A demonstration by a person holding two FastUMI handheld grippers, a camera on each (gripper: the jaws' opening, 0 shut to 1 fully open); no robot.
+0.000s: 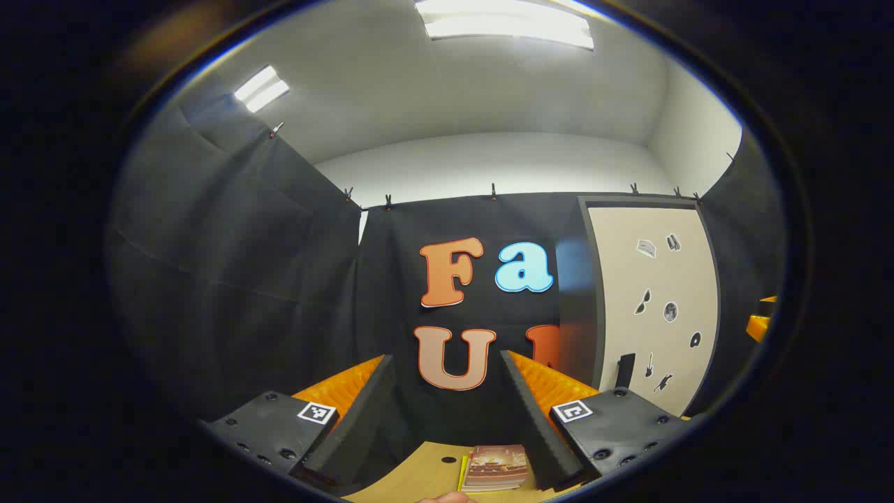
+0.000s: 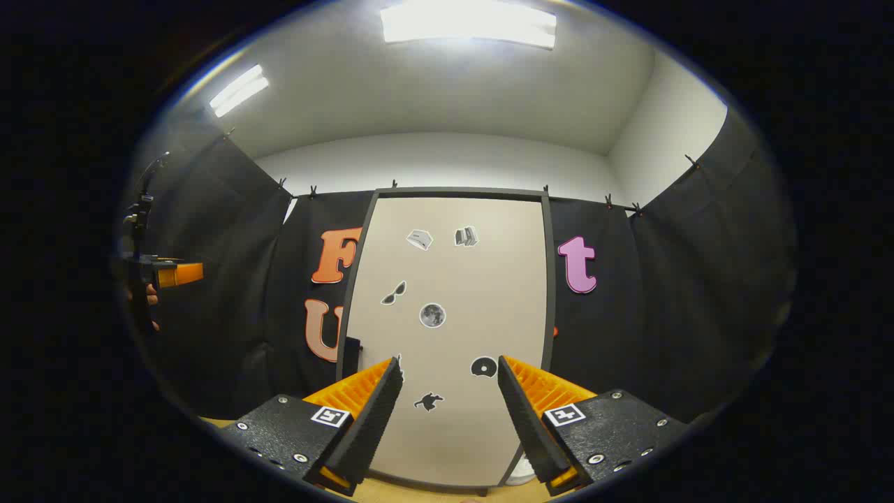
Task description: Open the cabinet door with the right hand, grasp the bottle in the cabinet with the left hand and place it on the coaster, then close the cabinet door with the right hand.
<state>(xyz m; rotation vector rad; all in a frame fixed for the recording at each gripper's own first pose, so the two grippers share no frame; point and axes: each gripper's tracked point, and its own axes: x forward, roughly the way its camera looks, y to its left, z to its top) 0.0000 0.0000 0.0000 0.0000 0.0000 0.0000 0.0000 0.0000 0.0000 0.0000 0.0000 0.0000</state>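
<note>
Two claws hang apart and empty before us. We see the cabinet [image 2: 447,335], its pale stickered door closed, straight ahead in the right gripper view and off to the right in the left gripper view. Our right claw [image 2: 447,405] is spread wide, touching nothing. Our left claw [image 1: 447,405] is likewise spread, above the counter [image 1: 426,475] and a small booklet [image 1: 497,467].

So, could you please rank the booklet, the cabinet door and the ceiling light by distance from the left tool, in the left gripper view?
1. Booklet: on the table between the left tool's fingers.
2. Cabinet door: ahead, right.
3. Ceiling light: overhead, farthest.
</note>
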